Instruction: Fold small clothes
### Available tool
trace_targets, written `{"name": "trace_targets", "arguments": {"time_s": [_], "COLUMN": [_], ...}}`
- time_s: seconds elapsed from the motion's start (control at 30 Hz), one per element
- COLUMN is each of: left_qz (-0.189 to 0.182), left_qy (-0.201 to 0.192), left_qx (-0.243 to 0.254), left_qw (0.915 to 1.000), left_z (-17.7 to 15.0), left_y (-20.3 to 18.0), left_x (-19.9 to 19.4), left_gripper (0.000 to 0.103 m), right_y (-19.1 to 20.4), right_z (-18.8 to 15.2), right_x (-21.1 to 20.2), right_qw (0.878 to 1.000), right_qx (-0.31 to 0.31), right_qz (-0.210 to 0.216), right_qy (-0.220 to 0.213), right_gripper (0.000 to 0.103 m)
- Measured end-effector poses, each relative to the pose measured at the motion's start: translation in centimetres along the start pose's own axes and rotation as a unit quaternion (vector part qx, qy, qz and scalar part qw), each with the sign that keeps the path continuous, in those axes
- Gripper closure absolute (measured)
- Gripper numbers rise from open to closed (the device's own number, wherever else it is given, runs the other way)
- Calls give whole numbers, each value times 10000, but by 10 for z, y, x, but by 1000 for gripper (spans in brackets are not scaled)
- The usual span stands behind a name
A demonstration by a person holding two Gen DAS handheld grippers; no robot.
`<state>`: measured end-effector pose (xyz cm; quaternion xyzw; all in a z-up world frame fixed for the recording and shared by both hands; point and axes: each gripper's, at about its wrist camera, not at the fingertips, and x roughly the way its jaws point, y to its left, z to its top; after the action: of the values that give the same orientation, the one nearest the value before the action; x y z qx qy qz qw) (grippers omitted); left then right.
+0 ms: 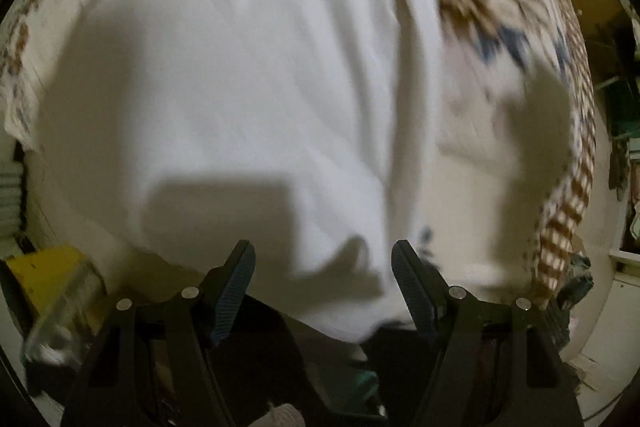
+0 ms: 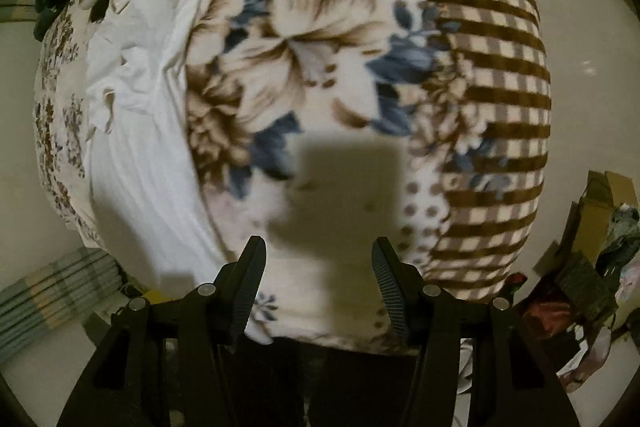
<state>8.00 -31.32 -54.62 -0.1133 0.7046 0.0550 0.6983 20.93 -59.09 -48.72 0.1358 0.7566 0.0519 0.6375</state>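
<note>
A white garment [image 1: 248, 75] lies spread over a flowered blanket [image 1: 492, 11] and fills most of the left wrist view. My left gripper [image 1: 323, 259] hangs open above the garment's near hem, with nothing between its fingers. In the right wrist view the same white garment [image 2: 144, 115] lies rumpled at the left, on the flowered blanket [image 2: 304, 43]. My right gripper [image 2: 319, 257] is open above bare blanket, to the right of the garment, and holds nothing.
The blanket has a brown checked border [image 2: 496, 99] on its right side. A yellow box [image 1: 44, 271] sits off the blanket's near left corner. Cardboard and clutter [image 2: 592, 251] lie on the floor at the right; striped mats [image 2: 52, 291] lie at the lower left.
</note>
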Motion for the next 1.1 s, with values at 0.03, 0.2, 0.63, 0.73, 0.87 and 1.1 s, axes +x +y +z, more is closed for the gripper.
{"name": "trace_targets", "arguments": {"time_s": [0.03, 0.2, 0.63, 0.73, 0.87, 1.1], "left_qz": [-11, 248, 102, 137, 178, 93], "left_qy": [20, 11, -889, -963, -1049, -1218], "left_qx": [-25, -131, -765, -795, -857, -942], "left_qw": [10000, 9996, 9930, 9921, 9906, 9880], "left_z": [-3, -7, -2, -10, -3, 9], "left_y": [-5, -27, 34, 41, 53, 90], "left_x": [5, 36, -44, -49, -63, -81], "left_gripper": [34, 84, 100, 101, 101, 101], "right_y": [3, 3, 92, 106, 127, 157], "right_z": [4, 24, 146, 186, 229, 270], "right_x": [5, 15, 19, 26, 38, 69], "right_qw": [10000, 9998, 9946, 9929, 9905, 9919], "right_qx": [-35, -201, -645, -381, -166, 191], "right_qz": [-43, -83, 667, 995, 1234, 1179], "right_qy": [-6, 43, -455, -530, -577, -440], "right_gripper": [46, 46, 46, 46, 46, 88]}}
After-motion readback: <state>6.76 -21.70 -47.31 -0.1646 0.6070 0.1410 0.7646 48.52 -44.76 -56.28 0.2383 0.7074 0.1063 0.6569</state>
